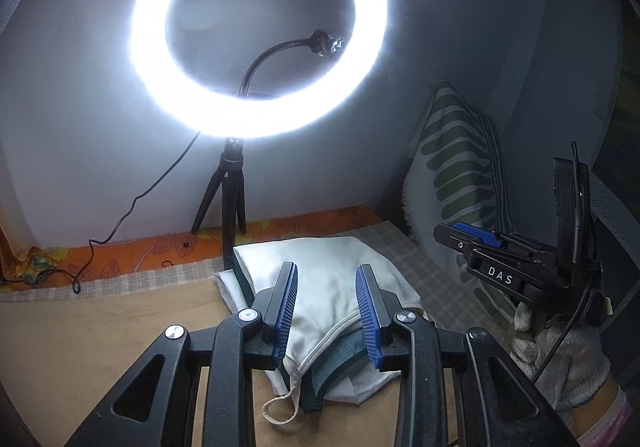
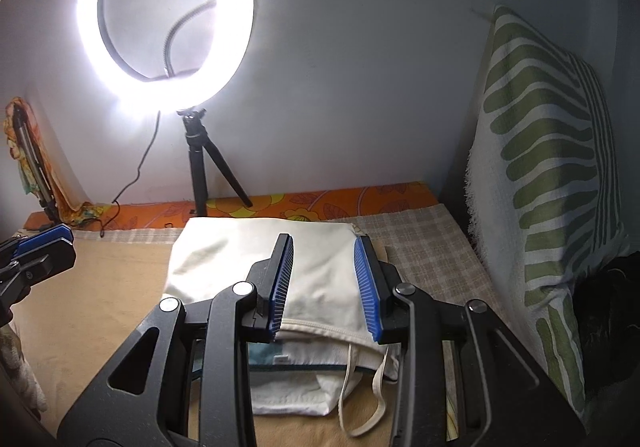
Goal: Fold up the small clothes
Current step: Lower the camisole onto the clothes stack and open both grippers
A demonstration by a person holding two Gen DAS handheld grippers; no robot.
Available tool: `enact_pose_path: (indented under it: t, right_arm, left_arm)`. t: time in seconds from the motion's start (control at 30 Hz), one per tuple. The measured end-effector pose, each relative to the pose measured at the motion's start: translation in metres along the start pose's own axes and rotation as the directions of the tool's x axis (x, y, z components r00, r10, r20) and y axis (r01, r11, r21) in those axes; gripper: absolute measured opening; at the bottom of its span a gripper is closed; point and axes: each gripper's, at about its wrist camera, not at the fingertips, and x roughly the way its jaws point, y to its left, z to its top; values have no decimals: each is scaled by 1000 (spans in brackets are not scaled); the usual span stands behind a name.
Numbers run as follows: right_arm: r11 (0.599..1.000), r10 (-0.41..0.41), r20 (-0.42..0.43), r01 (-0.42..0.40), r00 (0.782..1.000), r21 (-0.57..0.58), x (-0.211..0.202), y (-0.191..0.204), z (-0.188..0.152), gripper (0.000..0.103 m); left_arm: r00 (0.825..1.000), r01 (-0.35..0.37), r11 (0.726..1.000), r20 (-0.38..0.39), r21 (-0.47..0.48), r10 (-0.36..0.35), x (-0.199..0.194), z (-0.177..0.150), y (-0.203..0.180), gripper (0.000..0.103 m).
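Left gripper (image 1: 327, 311) is hovering low over the near part of the folded white garment (image 1: 328, 275), fingers spread wide w/ nothing between the blue pads (image 1: 286, 311) but cloth lying beneath; can't tell whether the tips are touching the fabric. It's pointing fwd and slightly down, twd the ring light (image 1: 260, 31) on its tripod (image 1: 230, 199) straight ahead at the wall. Right gripper (image 2: 326, 287) is sitting in much the same pose over the same garment (image 2: 248, 255), jaws also wide, gripping nothing, aimed fwd w/ the light off to its front-left. In the left wrist view the right gripper (image 1: 480, 237) is showing off to the right, held in a white knit-gloved hand (image 1: 560, 351), raised and well apart from the left one. The garment is lying folded on the tan cloth surface (image 1: 100, 347), its strap loop (image 1: 280, 409) trailing out at the near edge below the left fingers; a dark teal edge is peeking from between the layers. Beside the garment on the left, the tan surface is lying bare. To the right of both grippers a green-striped cushion (image 2: 548, 175) is leaning upright, near the garment's right edge. Ahead, past the garment's far edge, an orange patterned strip (image 2: 320, 201) is running along the wall.
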Motion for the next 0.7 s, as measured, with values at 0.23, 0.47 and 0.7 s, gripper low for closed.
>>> enact_pose_path:
  t: [0.23,0.47,0.7]
  right_arm:
    - [1000,-2,37,2,999,0,-53,24,-4,33]
    - [999,-7,61,5,998,40,-113,57,-30,33]
    - [999,-29,71,26,997,41,-163,100,-72,49]
  left_arm:
    - [1000,1,1000,22,18,-2,-53,-9,-6,31]
    - [999,-8,999,43,48,5,-113,-35,-3,34]
    - [999,0,994,32,107,-4,-163,-73,-1,48]
